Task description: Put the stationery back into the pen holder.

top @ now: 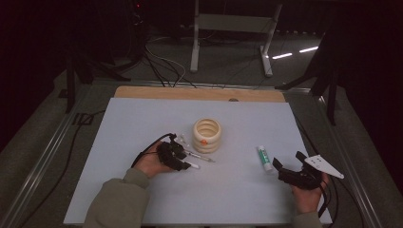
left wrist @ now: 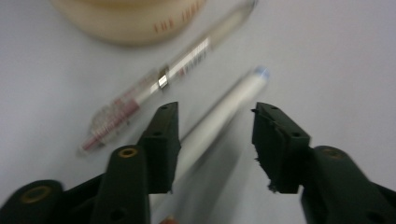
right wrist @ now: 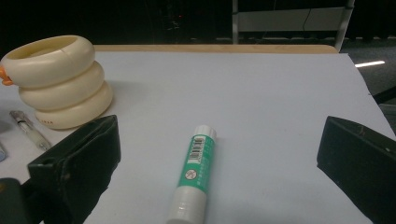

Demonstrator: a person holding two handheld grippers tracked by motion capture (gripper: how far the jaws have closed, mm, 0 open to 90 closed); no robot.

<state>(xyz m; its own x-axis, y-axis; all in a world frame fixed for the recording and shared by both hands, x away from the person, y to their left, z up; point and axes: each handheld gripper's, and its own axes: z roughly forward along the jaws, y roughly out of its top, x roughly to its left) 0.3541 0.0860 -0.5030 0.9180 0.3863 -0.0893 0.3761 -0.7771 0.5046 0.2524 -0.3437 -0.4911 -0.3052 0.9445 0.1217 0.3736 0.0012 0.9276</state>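
Note:
A white pen [left wrist: 233, 100] lies on the table between the jaws of my left gripper [left wrist: 215, 109]. It runs close along the left jaw, and a gap stays to the right jaw, so the gripper is open. A clear pen [left wrist: 159, 84] lies just beyond, beside a cream ringed pen holder [top: 206, 135]. In the high view my left gripper [top: 186, 160] points down at the pens. My right gripper [top: 287, 160] rests low on the table, wide open. A green-and-white glue stick [right wrist: 196, 172] lies between and ahead of its jaws, touched by neither.
A pale mat [top: 142, 123] covers the table, with a wooden strip [top: 199, 93] along its far edge. Beyond the table stand a metal frame [top: 233, 28] and loose cables [top: 161, 66] on a dark floor.

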